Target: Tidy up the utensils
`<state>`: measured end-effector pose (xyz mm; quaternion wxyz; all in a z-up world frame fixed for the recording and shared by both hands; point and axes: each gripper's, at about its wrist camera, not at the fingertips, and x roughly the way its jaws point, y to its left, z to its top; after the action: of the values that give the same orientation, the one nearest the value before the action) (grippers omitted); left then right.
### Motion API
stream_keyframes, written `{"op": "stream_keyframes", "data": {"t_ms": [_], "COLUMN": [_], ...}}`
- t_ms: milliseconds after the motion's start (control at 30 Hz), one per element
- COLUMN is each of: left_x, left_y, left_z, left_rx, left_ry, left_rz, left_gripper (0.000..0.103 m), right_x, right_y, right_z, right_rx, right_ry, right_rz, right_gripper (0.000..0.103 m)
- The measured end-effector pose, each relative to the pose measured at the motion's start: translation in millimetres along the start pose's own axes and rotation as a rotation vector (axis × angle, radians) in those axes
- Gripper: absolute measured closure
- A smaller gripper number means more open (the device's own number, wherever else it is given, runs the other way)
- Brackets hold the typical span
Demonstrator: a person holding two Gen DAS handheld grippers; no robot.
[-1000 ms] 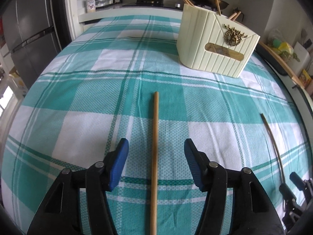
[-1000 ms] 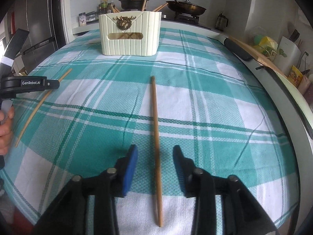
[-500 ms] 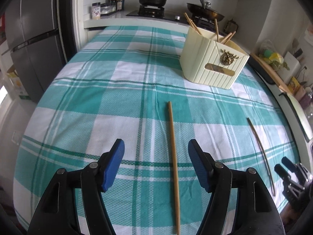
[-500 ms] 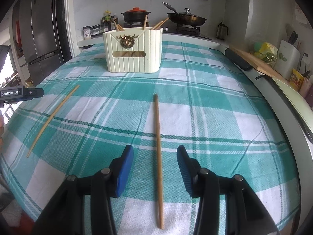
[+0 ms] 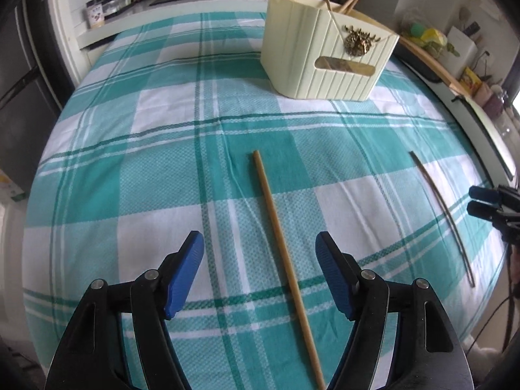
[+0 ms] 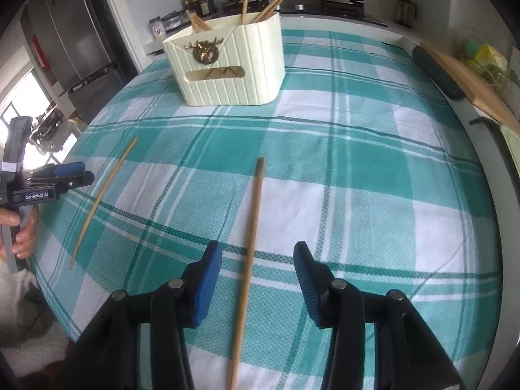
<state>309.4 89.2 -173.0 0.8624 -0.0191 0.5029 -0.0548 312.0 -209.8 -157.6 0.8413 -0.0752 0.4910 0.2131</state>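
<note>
Teal-checked tablecloth (image 5: pixel 162 169) covers my table. My left gripper (image 5: pixel 260 269) has just been opening wide, astride one chopstick (image 5: pixel 286 260), untouched. My right gripper (image 6: pixel 258 279) straddles another chopstick (image 6: pixel 250 243), apart. Cream holder (image 6: pixel 227 65) stands near the far edge.

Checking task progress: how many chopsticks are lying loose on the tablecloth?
2: one chopstick under the left gripper, another chopstick under the right gripper. Others stand in the cream holder.
</note>
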Motion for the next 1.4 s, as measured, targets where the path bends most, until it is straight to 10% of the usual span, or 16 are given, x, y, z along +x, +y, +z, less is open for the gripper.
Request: {"op": "stream_keyframes", "data": {"t_ms": [300,367,467,1000,1400], "left_x": [43,42,42,-102,-152], "left_y": [-1,-5,-8,-7,-23], "left_z": [33,36,38,47,38], "left_rx": [0.041,0.06,0.065,-0.062,-0.052], "left_ry": [0.073,0.063,0.043,-0.3,-0.388], "left_rz": [0.087,0.082,0.045,-0.063,-0.148], "left_gripper": [0.039,0.079,0.097,0.098,0.098], "right_x": [66,68,69,-99,-163], "right_y": [7,9,10,11,22], "right_z": [54,60,64,56,47], "right_rx": [-0.072,-0.072,-0.062,0.01,0.024], "right_ry": [0.099,0.108,0.103,-0.346,-0.546], "right_rz": [-0.089,-0.103,-0.106,0.007,0.047], "right_gripper": [0.064,0.094,0.097,0.097,0.097]}}
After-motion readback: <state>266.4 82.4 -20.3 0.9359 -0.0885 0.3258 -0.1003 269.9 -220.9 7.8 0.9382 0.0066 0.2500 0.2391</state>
